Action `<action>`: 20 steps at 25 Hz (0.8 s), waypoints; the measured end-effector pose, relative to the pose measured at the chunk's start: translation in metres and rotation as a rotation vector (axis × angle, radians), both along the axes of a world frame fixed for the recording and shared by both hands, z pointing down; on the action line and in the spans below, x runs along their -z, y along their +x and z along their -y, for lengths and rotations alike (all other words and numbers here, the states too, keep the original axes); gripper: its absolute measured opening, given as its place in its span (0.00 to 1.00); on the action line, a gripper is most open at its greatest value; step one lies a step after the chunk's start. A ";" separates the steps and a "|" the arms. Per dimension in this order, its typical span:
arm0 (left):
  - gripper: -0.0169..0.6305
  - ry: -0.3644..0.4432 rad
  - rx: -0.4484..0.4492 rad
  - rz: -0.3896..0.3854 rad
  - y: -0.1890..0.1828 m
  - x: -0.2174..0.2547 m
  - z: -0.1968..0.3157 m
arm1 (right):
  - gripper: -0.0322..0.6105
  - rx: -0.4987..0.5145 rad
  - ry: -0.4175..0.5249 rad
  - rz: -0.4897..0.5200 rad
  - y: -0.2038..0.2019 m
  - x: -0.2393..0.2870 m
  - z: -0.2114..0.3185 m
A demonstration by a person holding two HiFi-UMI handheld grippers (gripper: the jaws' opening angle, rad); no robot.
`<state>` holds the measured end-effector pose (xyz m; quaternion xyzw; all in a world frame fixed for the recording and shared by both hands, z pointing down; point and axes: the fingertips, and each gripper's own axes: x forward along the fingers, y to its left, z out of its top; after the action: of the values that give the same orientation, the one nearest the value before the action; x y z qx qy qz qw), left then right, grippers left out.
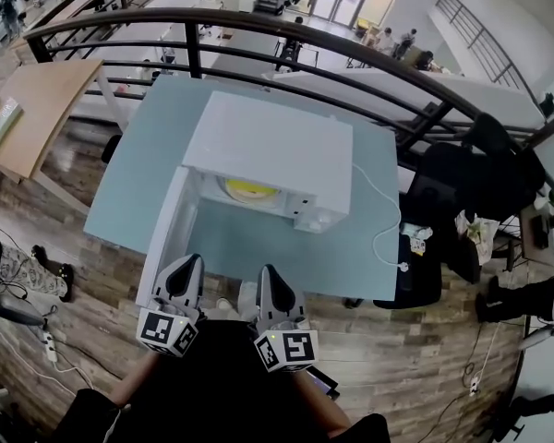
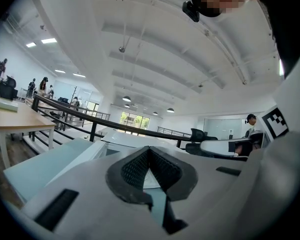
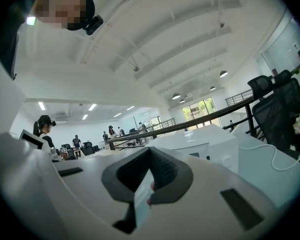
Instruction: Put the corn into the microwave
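Inside one microwave (image 1: pixel 268 146) sits one corn (image 1: pixel 247 189); left gripper (image 1: pixel 190 262), right gripper (image 1: pixel 269 271) both closed.

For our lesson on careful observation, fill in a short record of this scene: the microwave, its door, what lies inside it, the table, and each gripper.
Appliance: white box-shaped microwave, standing on the table
Door: white microwave door, swung open to the left
Inside: a round yellow item, probably the corn; too small to be sure
Surface: pale blue-green table
Left gripper: jaws together, nothing between them
Right gripper: jaws together, nothing between them
Gripper position: both held near the table's front edge, short of the microwave
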<state>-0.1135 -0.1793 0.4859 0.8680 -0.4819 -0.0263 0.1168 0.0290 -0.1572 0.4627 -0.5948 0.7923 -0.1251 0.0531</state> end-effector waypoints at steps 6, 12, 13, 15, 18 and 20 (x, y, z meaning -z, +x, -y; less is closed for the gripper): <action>0.03 0.002 0.026 -0.001 -0.005 -0.002 -0.002 | 0.06 0.001 0.015 -0.016 0.001 0.000 -0.002; 0.03 0.008 0.033 -0.001 -0.007 0.003 -0.002 | 0.06 -0.002 0.015 -0.024 -0.001 -0.003 -0.002; 0.03 0.009 0.032 0.001 -0.007 0.003 -0.002 | 0.06 -0.002 0.014 -0.023 -0.001 -0.004 -0.002; 0.03 0.011 0.030 0.004 -0.006 0.001 -0.001 | 0.06 -0.002 0.013 -0.022 0.000 -0.004 -0.002; 0.03 0.013 0.027 0.004 -0.003 0.001 0.000 | 0.06 0.000 0.020 -0.028 0.002 -0.003 -0.002; 0.03 0.014 0.025 0.001 -0.001 0.002 0.000 | 0.06 -0.001 0.020 -0.030 0.004 -0.003 -0.002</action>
<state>-0.1141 -0.1791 0.4839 0.8626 -0.4928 -0.0308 0.1104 0.0327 -0.1549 0.4657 -0.5964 0.7940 -0.1081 0.0474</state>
